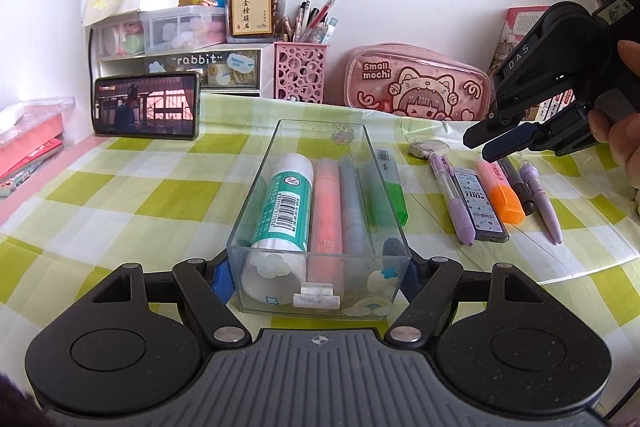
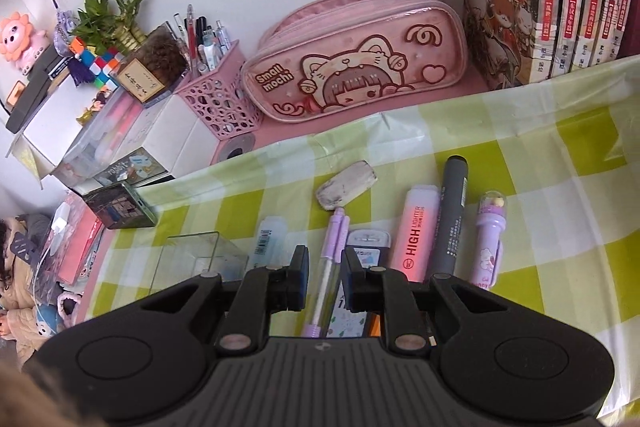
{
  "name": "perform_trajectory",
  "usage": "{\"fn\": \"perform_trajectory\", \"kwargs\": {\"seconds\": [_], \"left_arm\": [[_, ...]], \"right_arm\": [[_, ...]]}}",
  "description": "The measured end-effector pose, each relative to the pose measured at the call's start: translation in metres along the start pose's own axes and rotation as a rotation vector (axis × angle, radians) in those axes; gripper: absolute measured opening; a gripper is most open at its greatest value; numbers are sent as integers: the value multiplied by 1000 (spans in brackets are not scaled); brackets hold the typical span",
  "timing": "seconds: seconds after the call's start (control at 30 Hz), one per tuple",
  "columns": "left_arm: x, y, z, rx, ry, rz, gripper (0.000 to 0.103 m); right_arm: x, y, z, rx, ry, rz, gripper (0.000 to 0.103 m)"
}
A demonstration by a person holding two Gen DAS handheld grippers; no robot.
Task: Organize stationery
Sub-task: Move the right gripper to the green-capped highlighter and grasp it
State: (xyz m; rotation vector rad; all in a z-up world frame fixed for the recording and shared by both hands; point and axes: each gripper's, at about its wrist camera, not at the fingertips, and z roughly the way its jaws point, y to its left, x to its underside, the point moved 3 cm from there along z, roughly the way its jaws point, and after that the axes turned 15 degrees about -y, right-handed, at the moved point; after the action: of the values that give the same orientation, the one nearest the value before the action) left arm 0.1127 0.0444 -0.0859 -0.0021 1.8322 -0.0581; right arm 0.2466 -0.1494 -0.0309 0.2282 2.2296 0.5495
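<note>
**Tray part filled, row still out**

My left gripper (image 1: 318,277) pinches the tray's (image 1: 256,203) near end. My right gripper (image 2: 325,281) hovers, jaws spread, over the purple pen (image 2: 326,267). Glue (image 1: 286,203) and markers are inside; eraser (image 2: 347,189), highlighter (image 2: 414,233), others wait on the cloth.
</note>
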Motion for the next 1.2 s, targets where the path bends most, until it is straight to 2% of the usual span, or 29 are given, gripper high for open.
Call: {"fn": "perform_trajectory", "kwargs": {"seconds": [0.07,0.27,0.47,0.53,0.63,0.83,1.03,1.2], "left_arm": [[0,0,0,0,0,0,74],[0,0,0,1,0,0,74],[1,0,0,4,0,0,74],[1,0,1,4,-1,-1,74],[1,0,0,4,0,-1,74],[1,-2,1,2,-1,0,74],[1,-2,1,2,-1,0,74],[0,-2,0,3,-1,1,74]], "right_arm": [[3,3,6,-6,20,-1,17],[15,45,25,-73,73,-115,17],[9,55,58,-13,104,-153,18],[6,55,68,10,114,-156,22],[5,58,80,-8,149,-141,26],[14,72,79,2,115,-230,26],[16,54,64,-21,79,-142,24],[8,50,42,-82,35,-72,24]]}}
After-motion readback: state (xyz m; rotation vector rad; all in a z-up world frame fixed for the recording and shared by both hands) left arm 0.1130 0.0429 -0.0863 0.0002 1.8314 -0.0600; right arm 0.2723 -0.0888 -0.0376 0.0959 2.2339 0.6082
